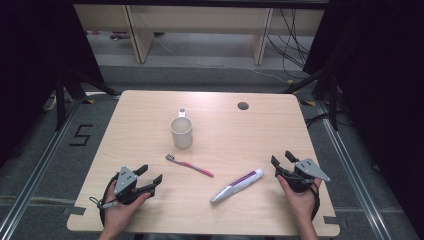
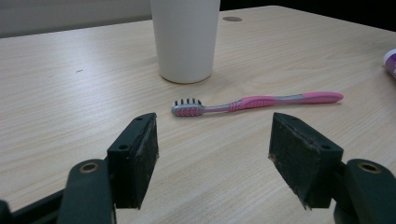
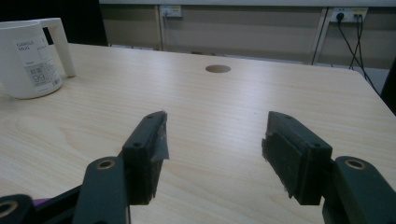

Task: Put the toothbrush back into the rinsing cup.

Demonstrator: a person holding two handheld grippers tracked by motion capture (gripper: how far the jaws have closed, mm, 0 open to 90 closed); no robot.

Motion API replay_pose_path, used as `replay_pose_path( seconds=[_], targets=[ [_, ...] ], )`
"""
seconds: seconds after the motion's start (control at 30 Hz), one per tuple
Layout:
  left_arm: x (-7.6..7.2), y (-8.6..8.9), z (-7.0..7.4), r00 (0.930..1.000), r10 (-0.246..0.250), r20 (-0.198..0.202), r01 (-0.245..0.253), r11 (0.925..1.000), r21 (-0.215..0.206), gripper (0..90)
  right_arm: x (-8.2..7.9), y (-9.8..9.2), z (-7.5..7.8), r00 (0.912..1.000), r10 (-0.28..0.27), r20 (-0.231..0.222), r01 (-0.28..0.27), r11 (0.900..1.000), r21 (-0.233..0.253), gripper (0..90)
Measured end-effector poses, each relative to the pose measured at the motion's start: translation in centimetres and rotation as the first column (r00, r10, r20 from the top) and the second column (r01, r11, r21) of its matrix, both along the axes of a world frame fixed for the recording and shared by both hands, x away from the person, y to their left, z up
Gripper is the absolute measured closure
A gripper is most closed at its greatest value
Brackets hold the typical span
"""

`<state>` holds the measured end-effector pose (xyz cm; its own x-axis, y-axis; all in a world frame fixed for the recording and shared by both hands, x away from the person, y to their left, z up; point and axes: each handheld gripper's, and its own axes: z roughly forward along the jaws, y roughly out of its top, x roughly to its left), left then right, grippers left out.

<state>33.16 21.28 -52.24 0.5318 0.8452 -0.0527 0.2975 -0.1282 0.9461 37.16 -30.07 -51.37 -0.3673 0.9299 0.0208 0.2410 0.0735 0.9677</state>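
Nothing started; left tongs (image 1: 151, 174) spread, empty, facing brush (image 1: 189, 165) lying near mug (image 1: 181, 133); right tongs (image 1: 282, 159) spread beside paste (image 1: 237, 185); all grasping left

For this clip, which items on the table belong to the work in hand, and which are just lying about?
In the work:
- pink toothbrush, straight ahead of the open left tool
- toothpaste tube, nearest the open right tool
- white mug, likely

Lying about:
- round cable hole in the table
- cables on the floor

Toothbrush (image 1: 189, 165) lies between mug (image 1: 181, 132) behind and tube (image 1: 237, 185) right.
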Motion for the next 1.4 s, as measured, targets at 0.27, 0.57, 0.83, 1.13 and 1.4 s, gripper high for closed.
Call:
replay_pose_path(
  seconds=[0.27, 0.57, 0.83, 1.13, 1.4],
  targets=[
    [0.1, 0.0, 0.0, 0.9999, -0.005, 0.010, 0.005, 1.0000, 0.000, 32.8, 0.1, 0.0, -0.1, 0.9998, 0.004, 0.020, -0.004, 1.000, 0.024, 39.9],
    [0.5, -0.3, 0.5, 0.9981, -0.042, 0.044, 0.041, 0.9990, 0.020, 33.4, 0.0, 0.0, -0.1, 0.9996, 0.008, 0.029, -0.009, 1.000, 0.007, 39.3],
    [1.8, -2.2, 2.7, 0.9788, -0.188, 0.081, 0.174, 0.9718, 0.160, 38.0, 0.0, 0.1, 0.0, 0.9999, 0.011, -0.009, -0.010, 1.000, 0.029, 38.3],
    [4.5, -4.6, 4.5, 0.9445, -0.327, -0.028, 0.318, 0.8908, 0.324, 43.4, 0.1, 0.0, 0.0, 0.9999, 0.016, -0.006, -0.015, 0.999, 0.029, 37.7],
    [6.4, -6.1, 5.3, 0.9018, -0.419, -0.107, 0.422, 0.7992, 0.428, 46.6, 0.1, 0.0, 0.0, 0.9990, 0.037, -0.024, -0.036, 0.998, 0.043, 37.4]
  ],
)
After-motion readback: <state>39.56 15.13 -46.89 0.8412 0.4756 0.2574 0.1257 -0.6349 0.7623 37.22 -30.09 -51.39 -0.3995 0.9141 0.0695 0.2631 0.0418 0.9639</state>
